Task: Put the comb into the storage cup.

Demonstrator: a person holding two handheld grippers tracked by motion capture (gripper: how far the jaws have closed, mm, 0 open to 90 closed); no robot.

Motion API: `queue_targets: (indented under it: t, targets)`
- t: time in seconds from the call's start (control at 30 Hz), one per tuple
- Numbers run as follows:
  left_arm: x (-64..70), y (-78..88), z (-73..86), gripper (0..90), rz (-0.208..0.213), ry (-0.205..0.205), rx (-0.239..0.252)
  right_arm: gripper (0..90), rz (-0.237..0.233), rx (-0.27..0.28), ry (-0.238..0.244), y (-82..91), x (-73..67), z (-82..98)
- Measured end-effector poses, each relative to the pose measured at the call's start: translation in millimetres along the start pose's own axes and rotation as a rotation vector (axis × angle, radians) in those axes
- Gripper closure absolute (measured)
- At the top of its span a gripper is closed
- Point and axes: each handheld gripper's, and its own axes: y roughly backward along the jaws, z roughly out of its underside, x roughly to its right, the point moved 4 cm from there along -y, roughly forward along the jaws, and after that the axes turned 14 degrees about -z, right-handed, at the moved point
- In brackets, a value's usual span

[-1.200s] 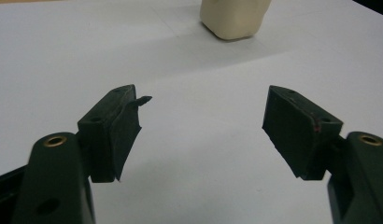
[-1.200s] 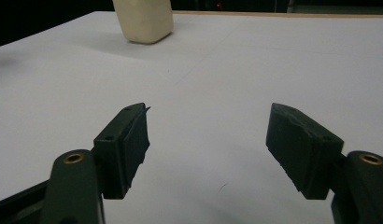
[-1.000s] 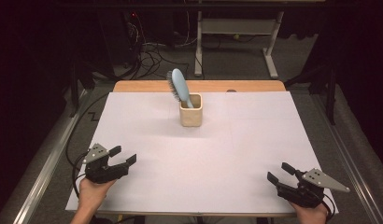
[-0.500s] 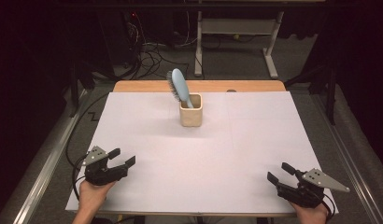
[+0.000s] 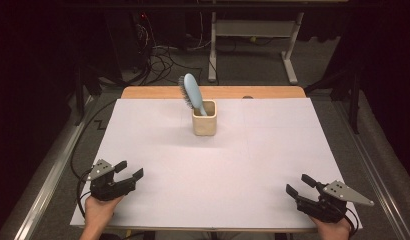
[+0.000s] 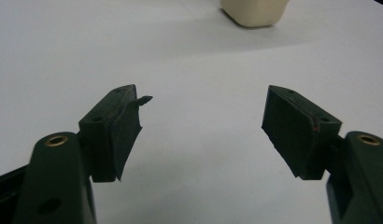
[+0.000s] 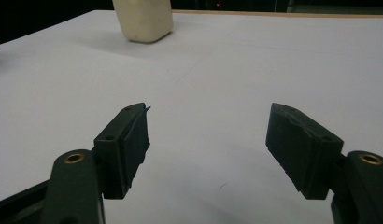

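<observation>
High view: pale square cup (image 5: 204,118) stands upright near the far edge of the table (image 5: 273,150), about midway along it, with a light-blue hairbrush (image 5: 192,93) parked handle-down inside, so the bristled head leans up and left over the rim. That keeps the head clear of the cup and easy to pinch. Left claw (image 5: 129,171) rests by the near left corner, right claw (image 5: 300,184) by the near right corner, both well apart from the cup and aimed inward toward it, looks like a ready pose on either side of the work. Left gripper view: jaws spread wide, nothing between them, bare white table beneath, cup base (image 6: 255,11) at the top edge. Right gripper view: same, jaws released and empty, cup (image 7: 143,18) far off at upper left. Neither claw touches anything; the brush sits in the cup untouched.
</observation>
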Motion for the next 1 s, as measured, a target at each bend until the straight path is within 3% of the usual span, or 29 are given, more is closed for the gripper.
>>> queue_targets:
  t: [0.4, 0.77, 1.0]
  targets:
    - [-1.7, -2.6, 8.7, 28.8, -0.013, 0.009, -0.008, 30.3, 0.002, 0.000, 0.003, 0.1, 0.2, 0.1]
    - [-7.9, -2.0, 15.2, 29.5, -0.024, 0.056, -0.001, 30.3, 0.002, 0.001, 0.003, 0.1, -0.1, 0.0]
    - [-7.2, -3.5, 17.1, 29.5, -0.023, 0.052, -0.013, 30.3, 0.004, 0.000, 0.003, 0.2, 0.0, 0.1]
